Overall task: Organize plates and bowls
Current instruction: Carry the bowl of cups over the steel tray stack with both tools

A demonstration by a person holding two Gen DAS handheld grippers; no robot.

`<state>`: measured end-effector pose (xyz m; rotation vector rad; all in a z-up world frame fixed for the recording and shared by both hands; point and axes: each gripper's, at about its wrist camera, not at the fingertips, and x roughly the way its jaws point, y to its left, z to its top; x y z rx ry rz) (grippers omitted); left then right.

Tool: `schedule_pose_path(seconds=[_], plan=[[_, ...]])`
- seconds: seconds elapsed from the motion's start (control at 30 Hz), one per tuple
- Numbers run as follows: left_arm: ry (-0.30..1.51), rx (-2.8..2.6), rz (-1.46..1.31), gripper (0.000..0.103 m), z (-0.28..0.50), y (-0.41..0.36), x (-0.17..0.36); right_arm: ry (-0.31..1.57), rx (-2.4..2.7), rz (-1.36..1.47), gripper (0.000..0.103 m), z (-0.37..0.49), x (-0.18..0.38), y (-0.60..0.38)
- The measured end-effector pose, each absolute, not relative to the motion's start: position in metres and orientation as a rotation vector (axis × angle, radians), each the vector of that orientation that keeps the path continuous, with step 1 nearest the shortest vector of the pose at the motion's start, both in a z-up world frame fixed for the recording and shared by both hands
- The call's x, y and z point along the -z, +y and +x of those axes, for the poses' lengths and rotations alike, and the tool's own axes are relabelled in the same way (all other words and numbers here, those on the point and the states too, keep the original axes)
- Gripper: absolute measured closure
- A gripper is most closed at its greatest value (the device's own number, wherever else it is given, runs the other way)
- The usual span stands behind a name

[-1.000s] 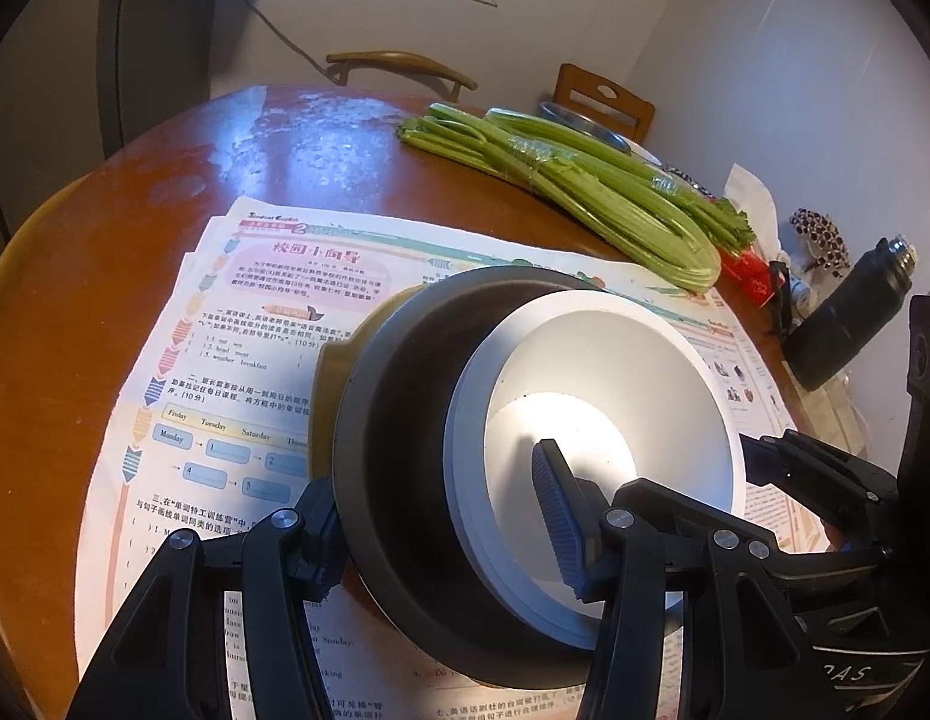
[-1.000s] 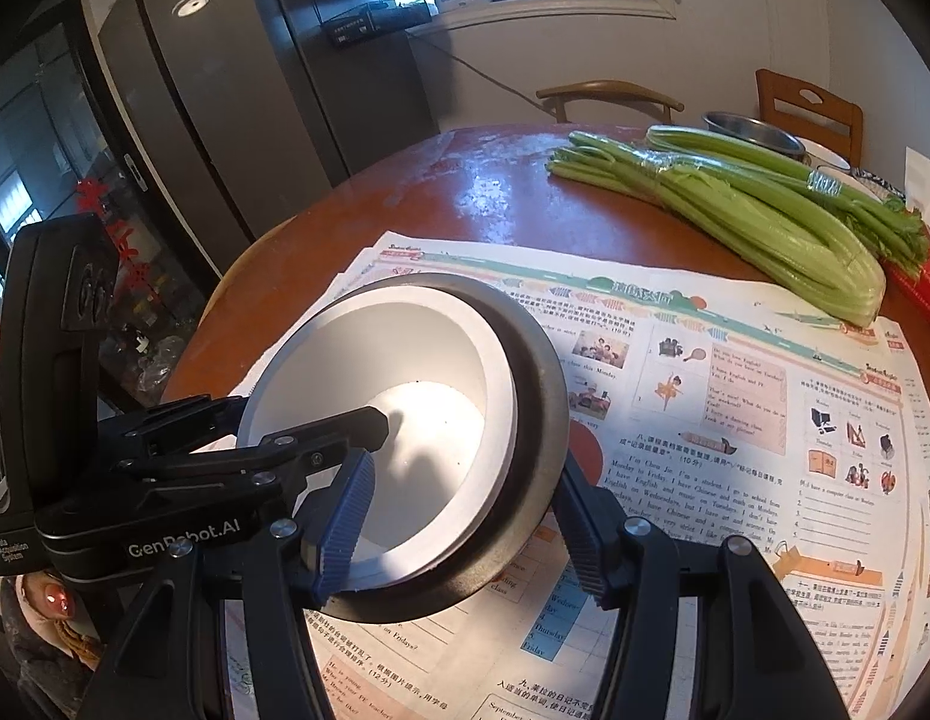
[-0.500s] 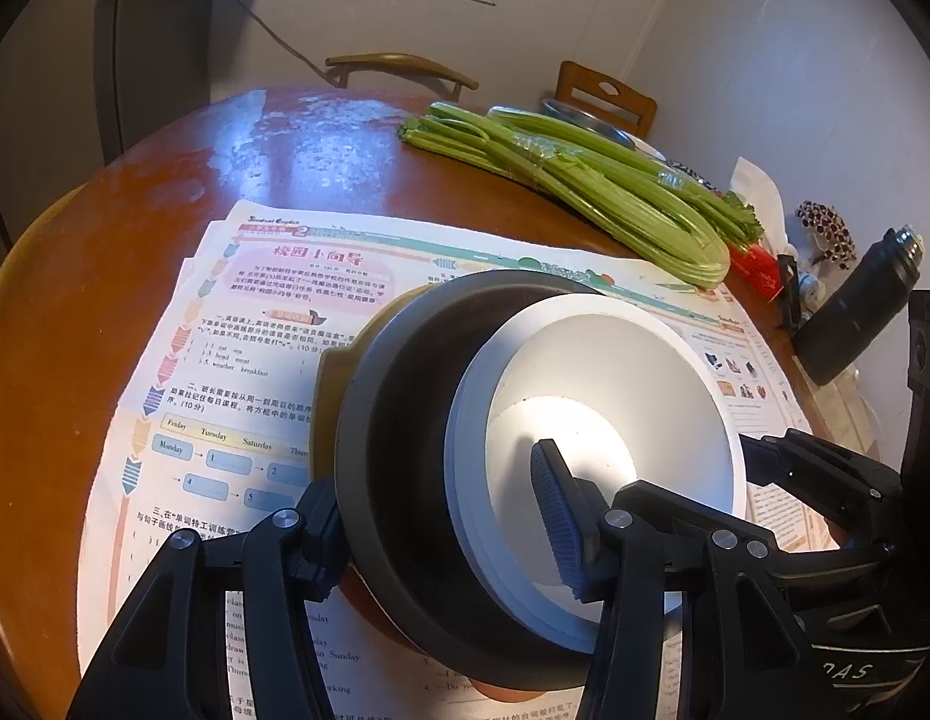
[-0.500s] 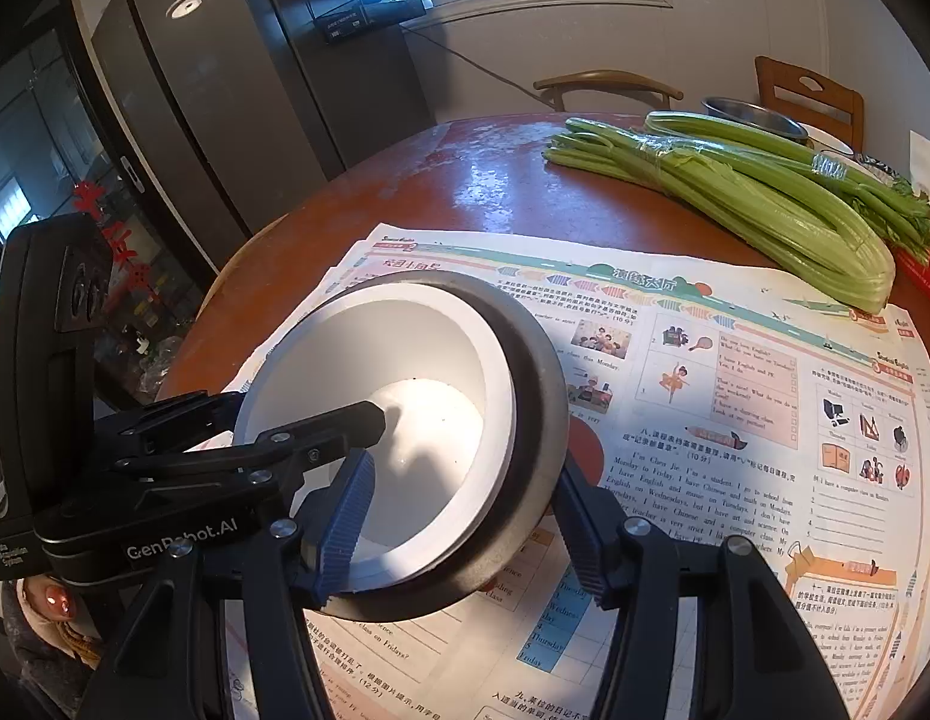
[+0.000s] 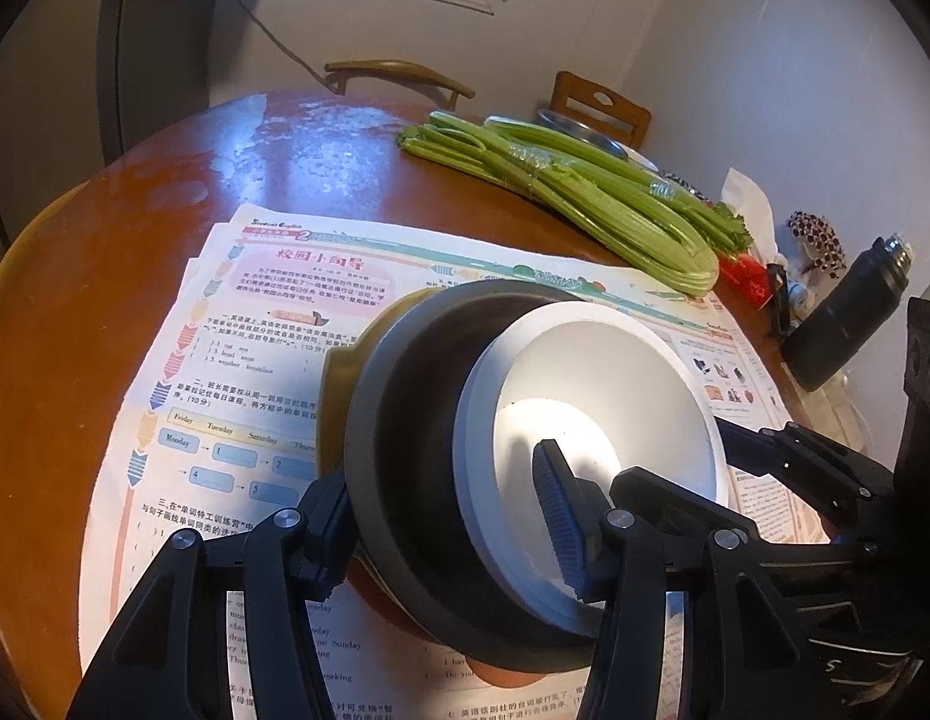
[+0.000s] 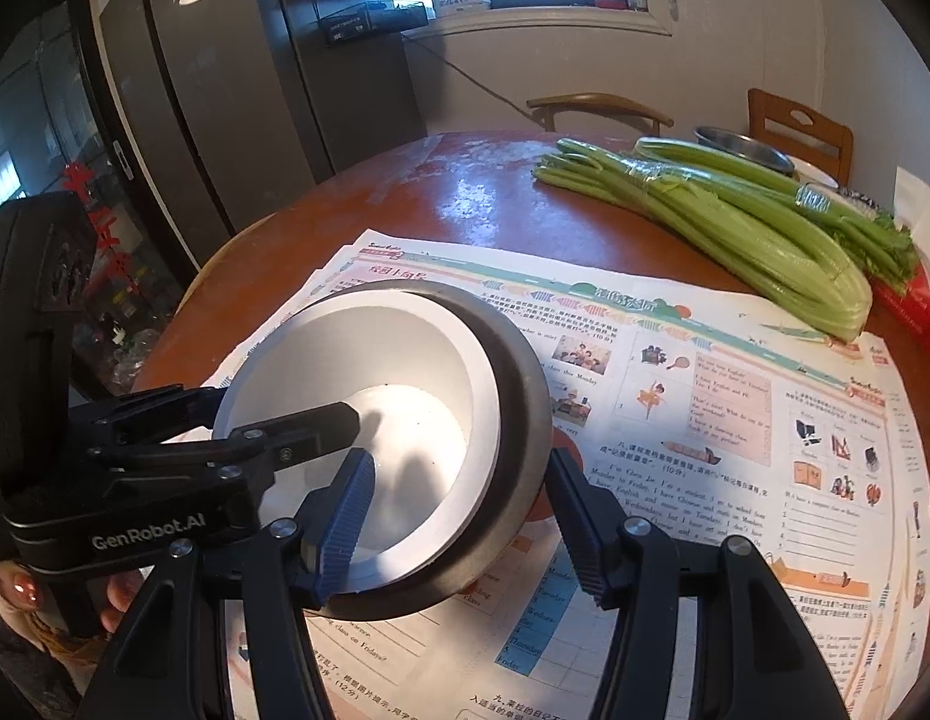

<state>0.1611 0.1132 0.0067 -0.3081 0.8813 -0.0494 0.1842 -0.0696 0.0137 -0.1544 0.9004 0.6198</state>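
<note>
A white bowl sits nested inside a dark grey bowl; both show in the right wrist view, the white bowl inside the grey bowl. A yellowish plate edge shows under them. My left gripper is shut on the stacked bowls' rims, one finger inside the white bowl, one outside the grey bowl. My right gripper is shut on the same stack from the opposite side. The stack is held tilted over the newspaper.
Newspaper sheets cover the round wooden table. Celery bunches lie at the back right, with a metal bowl behind. A dark bottle stands at the right edge. Chairs and a fridge stand beyond.
The bowl stack stays clamped by both grippers; the views have shifted slightly, with the stack held a little higher and the table seeming farther away.
</note>
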Motion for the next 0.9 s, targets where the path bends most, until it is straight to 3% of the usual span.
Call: schedule_pose_path(seconds=[0.53,0.9], plan=[[0.86,0.004,-0.365,0.045,0.148,0.136,-0.009,0.833,-0.568,-0.179,0.043,0.178,-0.02,-0.068],[0.912,0.041,-0.413,0.033,0.16,0.131,0.012,0.893,-0.605,-0.157,0.041,0.177,-0.011,-0.069]])
